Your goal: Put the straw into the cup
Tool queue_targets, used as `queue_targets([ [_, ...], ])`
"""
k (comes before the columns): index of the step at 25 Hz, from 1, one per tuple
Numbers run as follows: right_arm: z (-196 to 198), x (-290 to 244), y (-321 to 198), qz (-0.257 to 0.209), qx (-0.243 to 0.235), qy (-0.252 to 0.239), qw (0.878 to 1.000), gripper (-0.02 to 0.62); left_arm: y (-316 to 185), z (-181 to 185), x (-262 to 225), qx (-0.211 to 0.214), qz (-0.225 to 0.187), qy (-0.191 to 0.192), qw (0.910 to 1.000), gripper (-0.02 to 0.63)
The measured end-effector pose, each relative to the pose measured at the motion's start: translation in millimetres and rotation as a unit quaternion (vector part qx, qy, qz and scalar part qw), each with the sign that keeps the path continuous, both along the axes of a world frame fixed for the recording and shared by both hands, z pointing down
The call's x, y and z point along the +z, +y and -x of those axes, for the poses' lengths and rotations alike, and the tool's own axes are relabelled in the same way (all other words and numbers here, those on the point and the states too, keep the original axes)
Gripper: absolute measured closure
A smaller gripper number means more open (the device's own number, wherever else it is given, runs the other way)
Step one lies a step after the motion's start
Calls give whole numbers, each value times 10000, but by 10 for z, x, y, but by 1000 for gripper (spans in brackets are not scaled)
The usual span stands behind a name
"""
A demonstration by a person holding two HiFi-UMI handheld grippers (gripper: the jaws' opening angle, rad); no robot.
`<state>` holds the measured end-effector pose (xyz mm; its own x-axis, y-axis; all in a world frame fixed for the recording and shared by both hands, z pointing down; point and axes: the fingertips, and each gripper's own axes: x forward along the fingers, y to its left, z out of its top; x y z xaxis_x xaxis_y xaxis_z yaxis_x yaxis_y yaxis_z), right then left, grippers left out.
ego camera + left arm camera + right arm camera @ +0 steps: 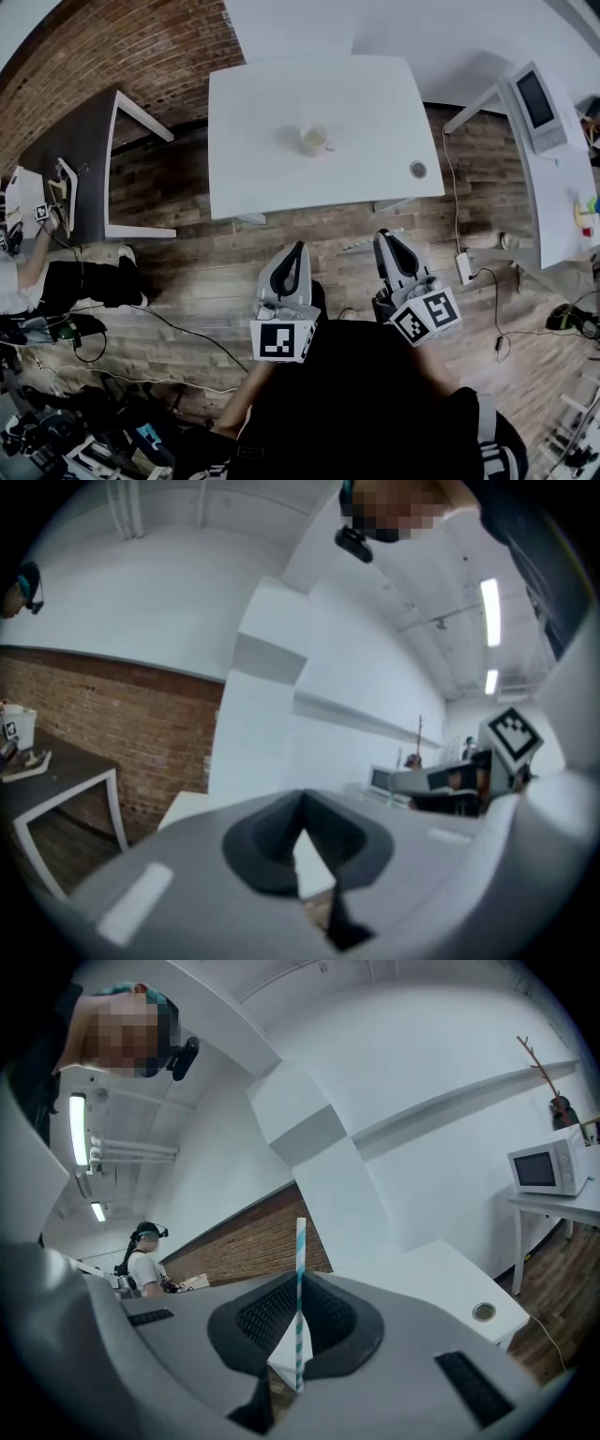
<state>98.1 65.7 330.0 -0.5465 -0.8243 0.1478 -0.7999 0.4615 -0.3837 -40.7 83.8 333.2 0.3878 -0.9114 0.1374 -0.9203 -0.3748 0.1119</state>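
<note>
A pale cup (314,141) stands near the middle of the white table (272,178), well ahead of both grippers. My right gripper (385,238) is held low in front of the person's body, short of the table's near edge. It is shut on a white straw with teal stripes (300,1260), which stands upright between the black pads (258,1321). The straw does not show in the head view. My left gripper (297,247) hangs beside the right one. Its jaws meet at the tips with nothing between them (301,799).
A small round fitting (418,170) sits at the table's near right corner. A dark desk (84,159) with a seated person stands at the left. A white bench carrying a microwave (536,101) is at the right. Cables and a power brick (464,267) lie on the wooden floor.
</note>
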Motion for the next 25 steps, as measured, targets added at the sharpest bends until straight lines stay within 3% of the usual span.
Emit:
queue_targets([
  [5,359,-48,-319,6,111,71,9999,578,-361,288,-50,137,-7,270,9995,601],
  [9,529,-79,-458,-12,244,78,9997,578,-530,490,-32,244,-12,267,9993,601],
  [19,587,-165,-691,-111,393,159,9990,578,-695,629,1,243,11,352,9991,601],
  [25,591,-129,-928,-199,380,65,9991,578,-787,690,112,220,9,105,9997,601],
])
